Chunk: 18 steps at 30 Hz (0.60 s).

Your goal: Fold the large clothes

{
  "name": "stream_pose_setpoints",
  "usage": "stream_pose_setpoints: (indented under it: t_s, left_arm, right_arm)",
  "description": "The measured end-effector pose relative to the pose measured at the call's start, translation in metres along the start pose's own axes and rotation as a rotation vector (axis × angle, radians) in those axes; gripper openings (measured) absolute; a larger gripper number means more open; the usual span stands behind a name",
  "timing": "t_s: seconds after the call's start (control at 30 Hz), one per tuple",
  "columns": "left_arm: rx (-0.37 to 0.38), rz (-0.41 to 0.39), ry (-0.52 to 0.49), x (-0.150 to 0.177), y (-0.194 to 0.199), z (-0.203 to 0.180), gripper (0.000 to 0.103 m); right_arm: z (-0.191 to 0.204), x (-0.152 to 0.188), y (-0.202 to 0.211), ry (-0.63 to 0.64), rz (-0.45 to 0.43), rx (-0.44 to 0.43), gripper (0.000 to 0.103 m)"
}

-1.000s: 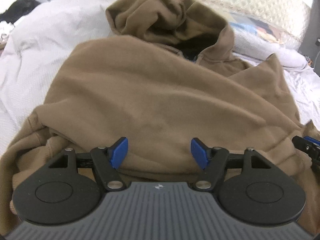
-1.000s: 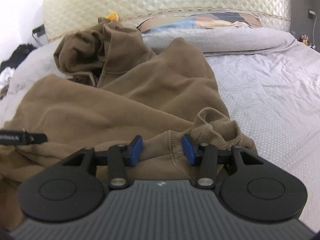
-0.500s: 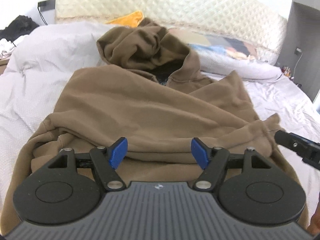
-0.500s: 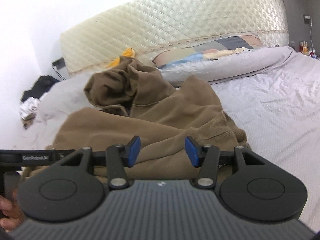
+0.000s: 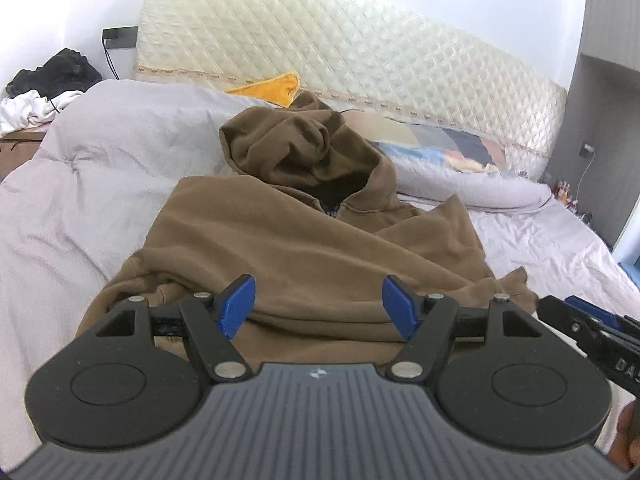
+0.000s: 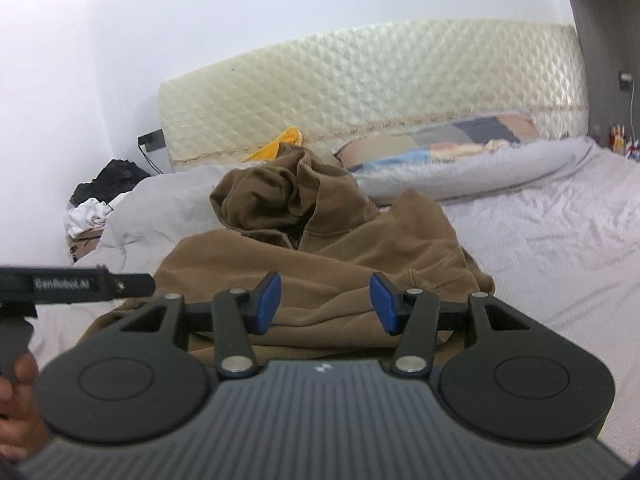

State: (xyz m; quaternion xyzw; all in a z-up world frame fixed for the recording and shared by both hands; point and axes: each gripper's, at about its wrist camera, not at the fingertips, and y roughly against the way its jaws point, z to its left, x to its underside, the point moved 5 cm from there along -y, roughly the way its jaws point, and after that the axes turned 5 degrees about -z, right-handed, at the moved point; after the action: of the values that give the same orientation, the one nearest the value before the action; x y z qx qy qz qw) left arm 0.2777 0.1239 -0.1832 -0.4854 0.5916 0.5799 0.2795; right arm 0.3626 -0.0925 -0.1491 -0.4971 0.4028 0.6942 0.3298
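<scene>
Left claw (image 5: 319, 306): lower centre of left view; jaws wide apart, nothing between the pads; raised and drawn back from the cloth since a second ago.
Right claw (image 6: 324, 304): lower centre of right view; jaws parted, nothing gripped; cuff that sat between the pads a second ago now released, jaws having just opened a little.
Hoodie (image 5: 320, 240): centre of both views, flat on the bed; body doubled over itself, near fold edge just beyond both claws; cuff (image 6: 448, 276) at right of centre, lying loose.
Hood (image 5: 296, 148): upper centre, bunched and not yet tucked.
Bed sheet (image 5: 80, 200): left and right of the garment.
Headboard (image 5: 360, 52): top of frame.
Meaning: one fold apparently laid down and let go; likely next, hood and remaining width.
</scene>
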Motion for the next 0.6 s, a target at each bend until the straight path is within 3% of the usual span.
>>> stream_pose_setpoints:
  t_s: [0.1, 0.27, 0.47, 0.53, 0.6]
  left_arm:
    - [-0.012, 0.014, -0.010, -0.008, -0.017, 0.007, 0.075]
    - [0.005, 0.025, 0.061, -0.030, -0.050, 0.021, 0.075]
    - [0.004, 0.066, 0.090, -0.059, -0.102, 0.037, 0.075]
    - [-0.001, 0.097, 0.133, -0.073, -0.122, 0.050, 0.075]
    - [-0.002, 0.117, 0.171, -0.085, -0.144, 0.062, 0.075]
  right_arm:
    - [0.001, -0.001, -0.011, -0.007, 0.025, -0.012, 0.052]
    - [0.008, -0.015, -0.034, -0.004, 0.004, -0.047, 0.053]
    - [0.005, -0.039, -0.088, -0.022, 0.038, -0.058, 0.054]
    - [0.005, -0.049, -0.108, -0.020, 0.046, -0.081, 0.060]
    - [0.006, -0.058, -0.128, -0.002, 0.045, -0.101, 0.072]
